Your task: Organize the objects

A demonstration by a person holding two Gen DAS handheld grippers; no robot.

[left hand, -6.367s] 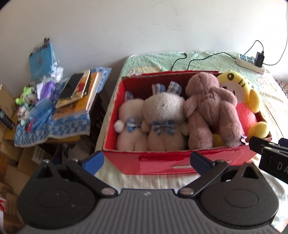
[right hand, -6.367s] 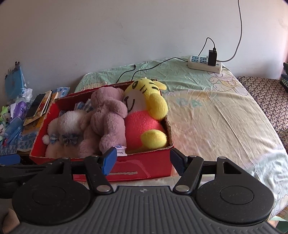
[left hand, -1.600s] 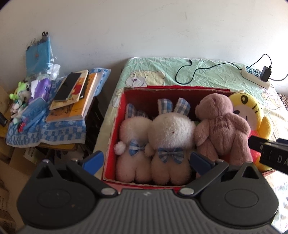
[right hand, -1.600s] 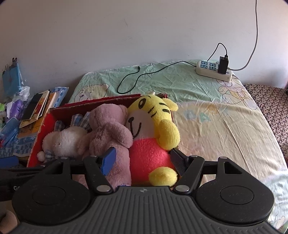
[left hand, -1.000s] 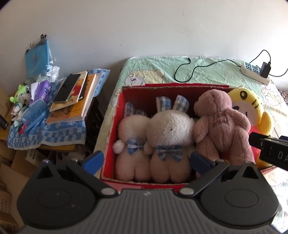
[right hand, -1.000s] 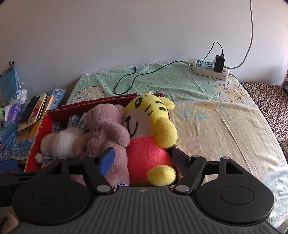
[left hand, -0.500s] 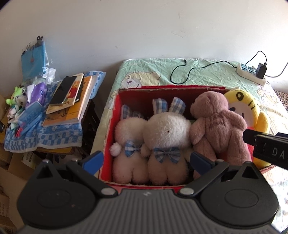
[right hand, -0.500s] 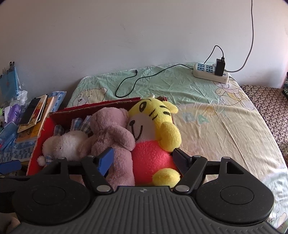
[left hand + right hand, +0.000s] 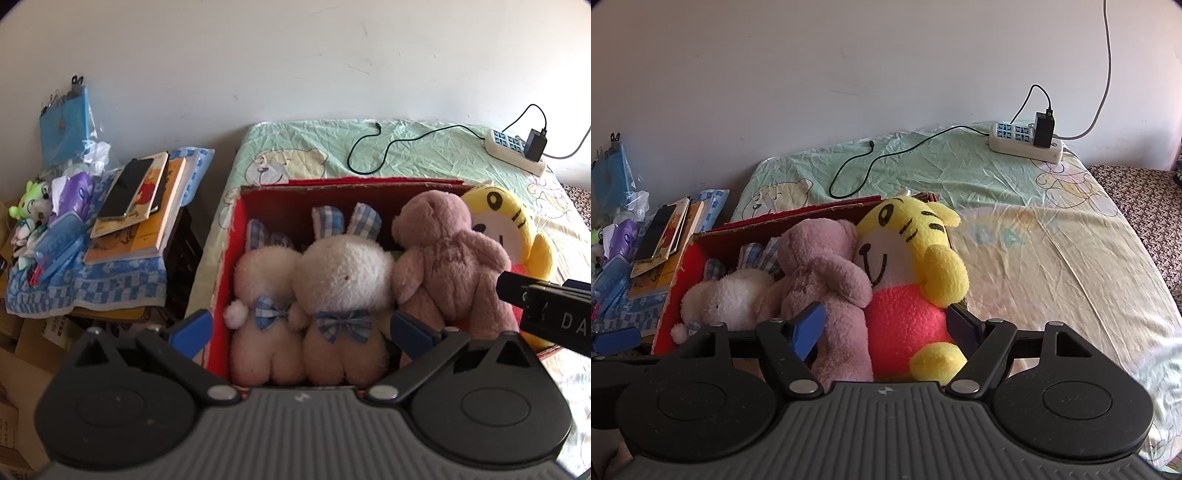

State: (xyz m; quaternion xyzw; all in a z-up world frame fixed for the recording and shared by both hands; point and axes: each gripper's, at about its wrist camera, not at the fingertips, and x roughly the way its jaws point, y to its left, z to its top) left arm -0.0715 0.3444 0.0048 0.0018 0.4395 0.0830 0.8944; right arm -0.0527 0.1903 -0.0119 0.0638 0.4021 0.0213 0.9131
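Observation:
A red cardboard box sits on the bed, packed with soft toys. Two white rabbits with blue checked bows fill its left half, a mauve bear and a yellow and pink tiger its right half. My left gripper hangs open just above the box's near edge, over the rabbits, holding nothing. My right gripper is open too, its fingers either side of the bear's legs and the tiger's belly, not closed on them. The right gripper's body shows at the left view's right edge.
A side table left of the bed carries books, a phone, a blue pouch and small toys. A power strip with a black cable lies at the bed's far end. The bed sheet stretches out right of the box.
Both grippers have come closer to and above the box since 6.4 s ago; over the last second they shifted only slightly. The toys have not moved.

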